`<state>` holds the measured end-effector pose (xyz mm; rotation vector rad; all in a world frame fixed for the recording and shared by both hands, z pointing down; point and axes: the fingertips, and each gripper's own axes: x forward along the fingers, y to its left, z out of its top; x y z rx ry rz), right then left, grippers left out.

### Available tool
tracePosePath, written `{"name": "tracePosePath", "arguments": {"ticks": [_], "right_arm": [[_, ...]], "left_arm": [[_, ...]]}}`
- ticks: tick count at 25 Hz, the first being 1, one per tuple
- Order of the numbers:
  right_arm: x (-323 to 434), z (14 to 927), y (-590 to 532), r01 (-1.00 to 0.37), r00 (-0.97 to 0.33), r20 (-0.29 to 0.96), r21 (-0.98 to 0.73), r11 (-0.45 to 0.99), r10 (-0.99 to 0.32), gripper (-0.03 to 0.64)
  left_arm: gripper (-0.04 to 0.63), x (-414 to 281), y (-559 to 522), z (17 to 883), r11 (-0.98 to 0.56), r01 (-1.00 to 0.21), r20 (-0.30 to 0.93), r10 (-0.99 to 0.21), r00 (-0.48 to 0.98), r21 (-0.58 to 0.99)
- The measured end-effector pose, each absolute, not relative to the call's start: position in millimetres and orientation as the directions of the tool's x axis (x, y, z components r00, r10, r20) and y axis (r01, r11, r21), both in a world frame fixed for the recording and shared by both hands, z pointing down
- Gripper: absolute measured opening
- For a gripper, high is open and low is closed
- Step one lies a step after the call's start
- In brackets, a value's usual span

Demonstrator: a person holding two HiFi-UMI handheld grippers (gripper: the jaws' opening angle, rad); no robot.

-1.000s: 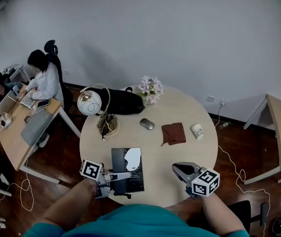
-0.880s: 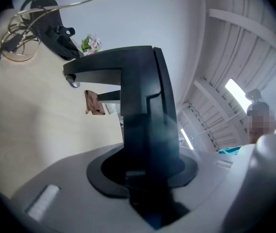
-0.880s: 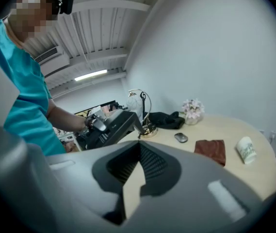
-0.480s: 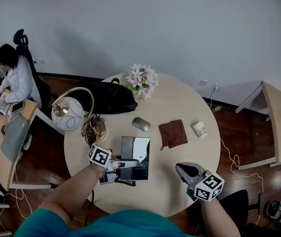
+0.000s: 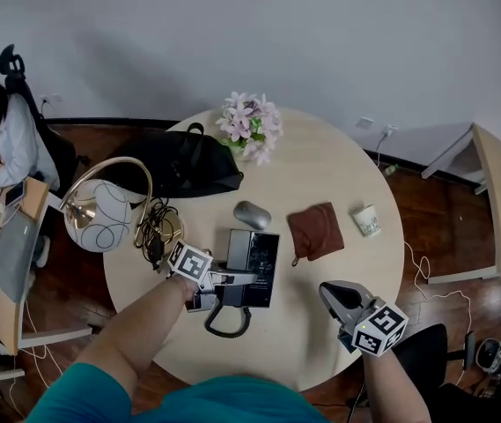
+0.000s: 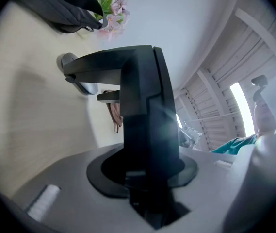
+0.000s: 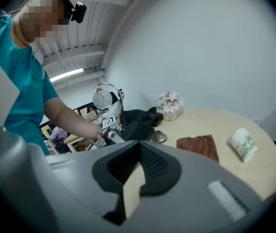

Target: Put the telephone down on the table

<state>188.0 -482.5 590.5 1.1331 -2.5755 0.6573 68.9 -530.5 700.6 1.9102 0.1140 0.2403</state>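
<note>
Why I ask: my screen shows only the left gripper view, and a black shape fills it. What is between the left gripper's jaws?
Observer: The head view shows the left gripper shut on the black plastic desk telephone.
Operator: Anything trailing from it?
Observer: Its black coiled cord loops over the round pale wooden table toward the person.
Operator: And the right gripper?
Observer: The right gripper is open and empty, apart from the telephone, to its right.

Soft, even light on my surface (image 5: pixel 285 342), faint shadows. Gripper views bulge, corners dark; my fingers (image 7: pixel 150 163) blur up close; a strip light (image 7: pixel 66 74) glares.
</note>
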Motion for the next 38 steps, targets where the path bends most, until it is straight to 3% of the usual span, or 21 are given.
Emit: {"name": "tracePosePath", "arguments": {"ticks": [10,15,20,31,35,38], "right_arm": [[192.8,591.8,-475.5,-0.759,-0.648,0.427,-0.302,0.577,-0.630,0.002],[185.4,587.7,-474.4,-0.751,-0.658,0.419,-0.303,0.587,-0.626,0.002],[176.1,584.8,-473.8,-0.741,-0.669,0.414,-0.302,0.600,-0.617,0.002],[171.5,572.2,-459.8,-0.755,-0.651,0.422,-0.273,0.596,-0.631,0.002],[172.4,568.3,-450.1,-0.769,-0.635,0.418,-0.272,0.578,-0.649,0.002],[173.7,562.1,-443.7,-0.784,-0.620,0.405,-0.283,0.553,-0.672,0.002]], "left_arm": [[0.172,75.0,-545.6,727.6,-0.355,-0.077,0.161,0.214,0.963,0.932],[0.186,74.1,-552.6,739.7,-0.387,-0.210,0.299,0.184,0.937,0.898],[0.306,65.5,-561.7,751.7,-0.387,-0.389,0.452,0.082,0.888,0.836],[0.417,20.8,-584.7,752.7,-0.442,-0.629,0.614,-0.198,0.764,0.639],[0.411,0.5,-581.2,731.2,-0.486,-0.642,0.585,-0.287,0.758,0.593],[0.356,-8.4,-563.2,709.4,-0.532,-0.603,0.526,-0.309,0.792,0.595]]}}
